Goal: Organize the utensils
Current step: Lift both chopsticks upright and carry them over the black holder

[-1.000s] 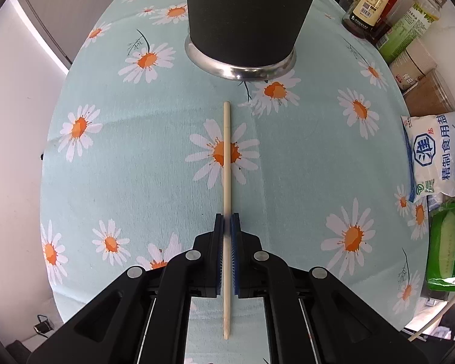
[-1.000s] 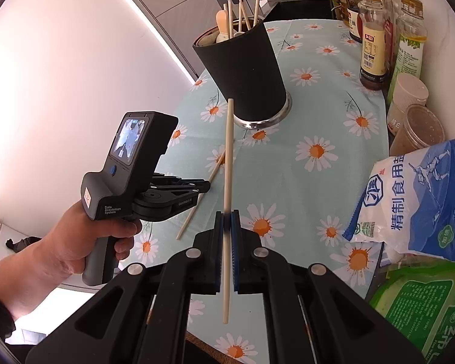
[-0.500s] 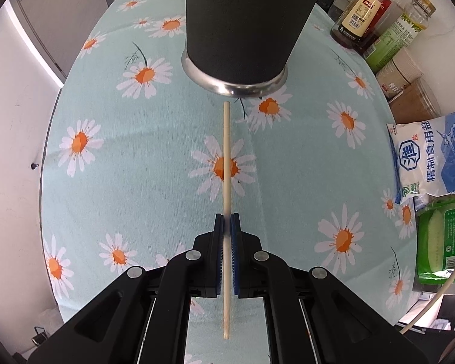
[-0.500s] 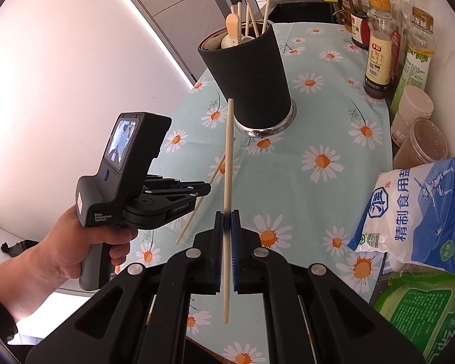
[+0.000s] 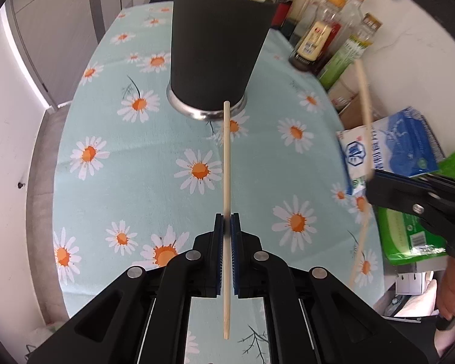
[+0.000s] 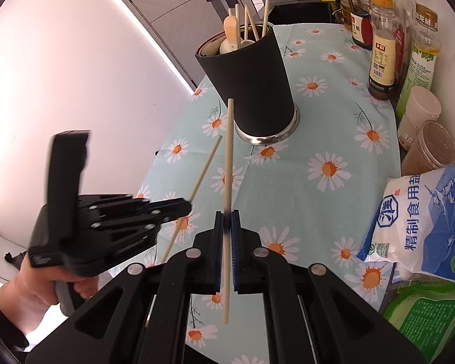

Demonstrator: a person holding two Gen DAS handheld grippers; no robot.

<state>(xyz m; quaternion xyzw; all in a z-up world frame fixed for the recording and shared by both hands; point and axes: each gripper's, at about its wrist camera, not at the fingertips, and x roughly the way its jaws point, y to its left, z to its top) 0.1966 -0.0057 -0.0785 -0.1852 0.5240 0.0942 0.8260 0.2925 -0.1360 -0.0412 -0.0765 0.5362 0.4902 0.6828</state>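
Note:
My left gripper [image 5: 226,224] is shut on a wooden chopstick [image 5: 226,163] that points toward a black utensil holder [image 5: 217,51], above the daisy tablecloth. That holder [image 6: 251,82] has several chopsticks and a spoon standing in it. My right gripper [image 6: 226,224] is shut on a second chopstick [image 6: 228,157], held above the cloth near the holder's base. In the right wrist view the left gripper [image 6: 186,207] sits to the lower left with its chopstick [image 6: 201,174] angled up. In the left wrist view the right gripper [image 5: 371,182] enters from the right with its chopstick [image 5: 364,91].
Sauce and oil bottles [image 6: 382,57] line the back right by the wall. Two lidded tubs [image 6: 430,148], a blue-white salt bag [image 6: 424,221] and a green packet [image 6: 424,315] crowd the right edge. The table's left edge [image 5: 45,163] drops off near the wall.
The left gripper has risen with its chopstick off the cloth, so the holder's rim and contents show. The right gripper now appears at the right of the left wrist view.

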